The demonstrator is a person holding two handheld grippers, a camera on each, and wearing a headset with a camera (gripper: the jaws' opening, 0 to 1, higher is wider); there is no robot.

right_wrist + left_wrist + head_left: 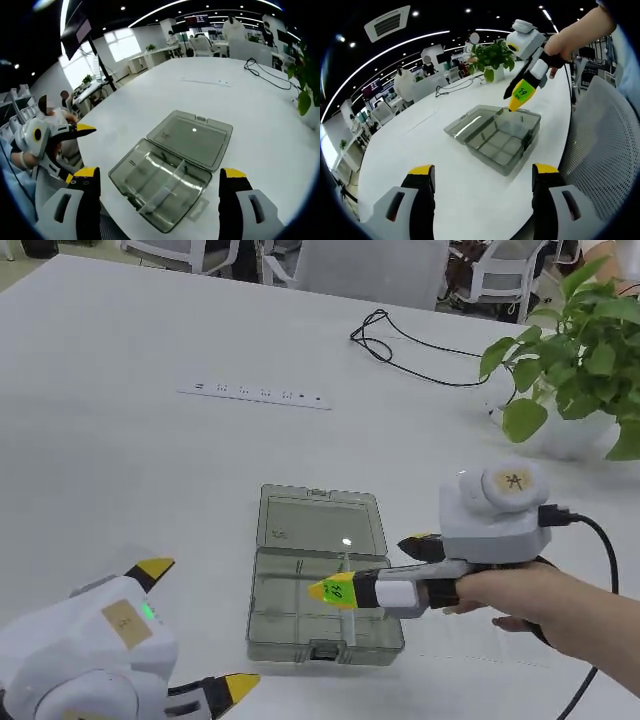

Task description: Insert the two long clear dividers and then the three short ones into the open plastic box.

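Note:
The open smoky plastic box (300,635) lies on the white table, its lid (320,522) laid flat behind it. Clear dividers (167,187) stand inside and split the tray (492,160) into compartments. My right gripper (375,565), held in a hand from the right, hovers open over the tray with nothing between its yellow tips; its own view looks down on the box (127,172) between the jaws (160,173). My left gripper (195,627) is open and empty at the near left, off the box, and faces it (483,170).
A white power strip (255,393) lies further back, with a black cable (400,340) and a potted plant (580,350) at the back right. A thin clear piece (199,206) lies by the box's front corner. A mesh chair (605,150) stands beside the table.

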